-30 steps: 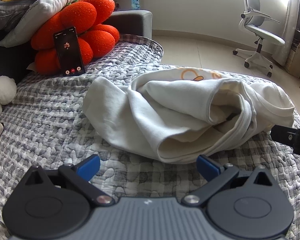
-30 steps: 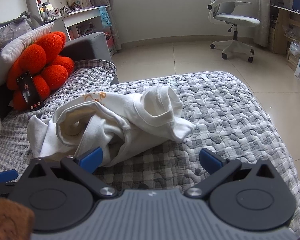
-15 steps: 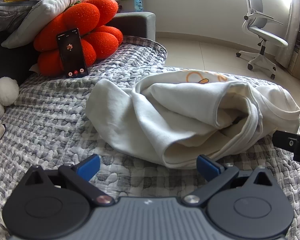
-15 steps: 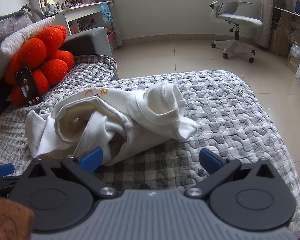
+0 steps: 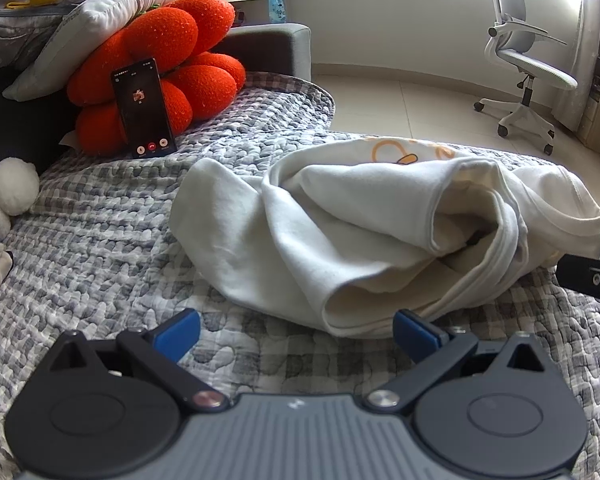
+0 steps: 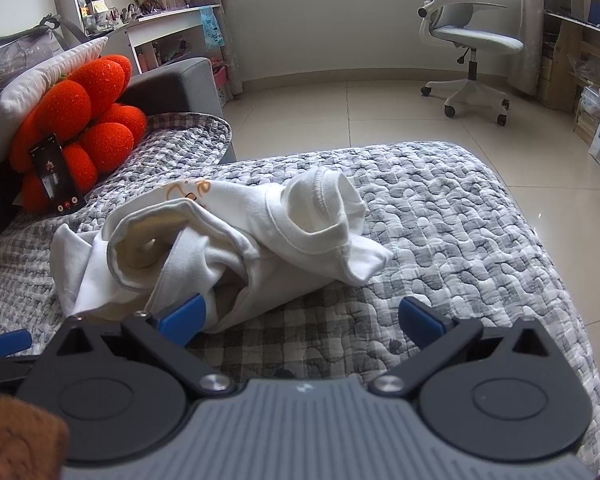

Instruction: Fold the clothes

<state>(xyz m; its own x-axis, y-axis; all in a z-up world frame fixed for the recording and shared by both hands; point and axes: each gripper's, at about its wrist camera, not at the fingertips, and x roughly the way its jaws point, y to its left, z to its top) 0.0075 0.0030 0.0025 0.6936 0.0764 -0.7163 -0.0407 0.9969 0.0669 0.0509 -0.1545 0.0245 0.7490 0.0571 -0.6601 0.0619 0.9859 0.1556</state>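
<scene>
I have both tools spread wide and empty: the left tool (image 5: 296,330) hovers low over the quilted bed (image 5: 100,248) just short of the near hem, and the right tool (image 6: 302,318) sits with its left pad right against the crumpled cloth. The white garment (image 5: 340,240) lies bunched in the middle of the bed, dead ahead at 12 o'clock in the left view and toward 11 o'clock in the right view, rolled on itself with a sleeve (image 6: 364,258) poking out toward 3 o'clock. My worry is the layers: the hem is doubled over, so a pinch here could catch two or three thicknesses, or the quilt underneath, and lifting would drag the bundle without opening it. If my two grips land on mismatched edges, the cloth will twist rather than spread flat. A hard pull toward 10 o'clock could also knock the phone (image 5: 144,112) propped against the red plush cushion (image 5: 160,52). For writing, I see only an orange print (image 5: 404,154) on the garment, half hidden and unreadable; the phone screen shows call buttons, its text too small to read
</scene>
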